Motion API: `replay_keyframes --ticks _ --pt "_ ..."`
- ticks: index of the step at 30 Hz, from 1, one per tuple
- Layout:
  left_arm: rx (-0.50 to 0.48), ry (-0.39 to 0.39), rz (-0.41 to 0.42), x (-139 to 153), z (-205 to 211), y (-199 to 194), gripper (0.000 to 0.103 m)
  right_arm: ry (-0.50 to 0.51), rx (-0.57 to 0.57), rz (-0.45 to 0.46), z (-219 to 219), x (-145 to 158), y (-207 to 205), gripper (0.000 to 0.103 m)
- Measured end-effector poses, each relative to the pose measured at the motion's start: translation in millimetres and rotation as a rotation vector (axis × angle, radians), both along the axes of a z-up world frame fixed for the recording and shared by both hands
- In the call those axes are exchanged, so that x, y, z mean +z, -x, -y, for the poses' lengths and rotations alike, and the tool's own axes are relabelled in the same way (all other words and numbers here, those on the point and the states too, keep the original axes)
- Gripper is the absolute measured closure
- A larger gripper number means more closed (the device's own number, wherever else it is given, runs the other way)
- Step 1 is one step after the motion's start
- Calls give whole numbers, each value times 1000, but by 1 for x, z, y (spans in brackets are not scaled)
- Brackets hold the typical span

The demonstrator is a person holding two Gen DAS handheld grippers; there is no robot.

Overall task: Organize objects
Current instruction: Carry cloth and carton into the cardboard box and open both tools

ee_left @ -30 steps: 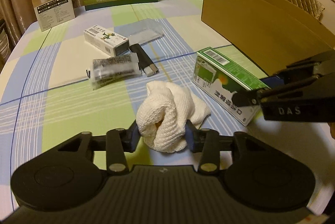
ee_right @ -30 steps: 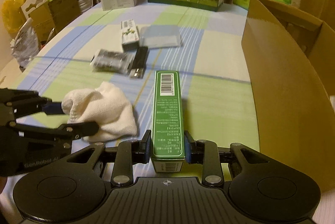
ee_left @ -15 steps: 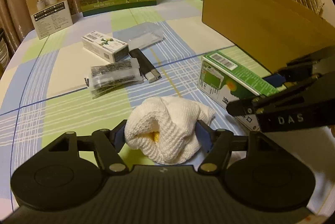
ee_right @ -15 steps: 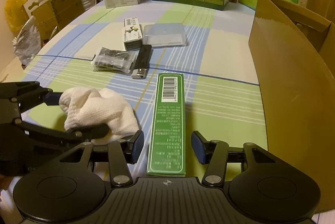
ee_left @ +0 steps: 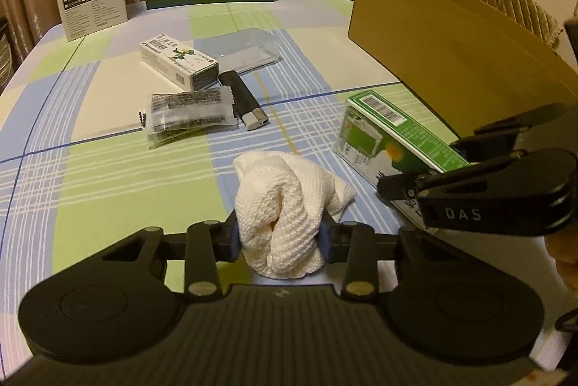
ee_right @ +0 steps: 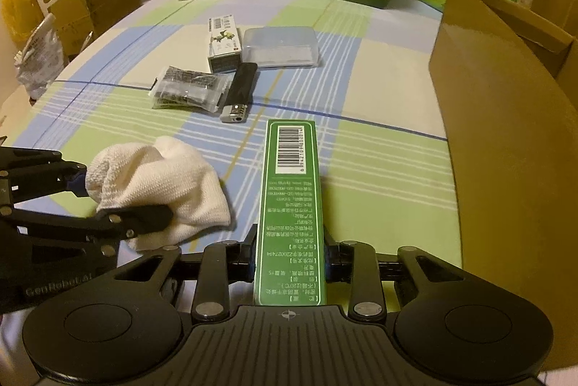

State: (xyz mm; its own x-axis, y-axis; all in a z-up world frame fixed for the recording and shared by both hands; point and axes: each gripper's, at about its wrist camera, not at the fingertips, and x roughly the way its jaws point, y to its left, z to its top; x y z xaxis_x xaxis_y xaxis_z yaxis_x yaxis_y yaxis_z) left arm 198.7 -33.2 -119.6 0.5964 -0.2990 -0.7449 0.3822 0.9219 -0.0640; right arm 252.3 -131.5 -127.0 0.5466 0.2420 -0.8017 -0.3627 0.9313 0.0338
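Left tongs [ee_left: 279,236] closing on the white cloth [ee_left: 285,212], pads pressing into its bunched folds; the cloth sits on the counter [ee_left: 108,176], right at the tongs' near edge. Right tongs [ee_right: 289,259] closing on the green box [ee_right: 290,202], pads clamped on its long sides near the close end. The box's long axis runs straight ahead, in line with the right tongs' pointing direction. The open cardboard carton [ee_right: 505,133] stands just right of the box, so the right hand is nearer it; the left hand's cloth lies farther off, across the green box. The lighter [ee_right: 239,91], packet [ee_right: 188,90] and small white box [ee_right: 223,43] lie further out, untouched.
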Motion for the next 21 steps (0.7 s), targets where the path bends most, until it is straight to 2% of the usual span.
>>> replay_keyframes --ticks 4,14,21 --pt "26 -9 -3 11 2 11 71 -30 -25 14 8 16 14 76" --pt "66 20 28 63 12 71 71 -107 -69 42 27 64 77 76" --pt "80 35 56 94 18 106 71 -135 -94 121 45 106 113 76"
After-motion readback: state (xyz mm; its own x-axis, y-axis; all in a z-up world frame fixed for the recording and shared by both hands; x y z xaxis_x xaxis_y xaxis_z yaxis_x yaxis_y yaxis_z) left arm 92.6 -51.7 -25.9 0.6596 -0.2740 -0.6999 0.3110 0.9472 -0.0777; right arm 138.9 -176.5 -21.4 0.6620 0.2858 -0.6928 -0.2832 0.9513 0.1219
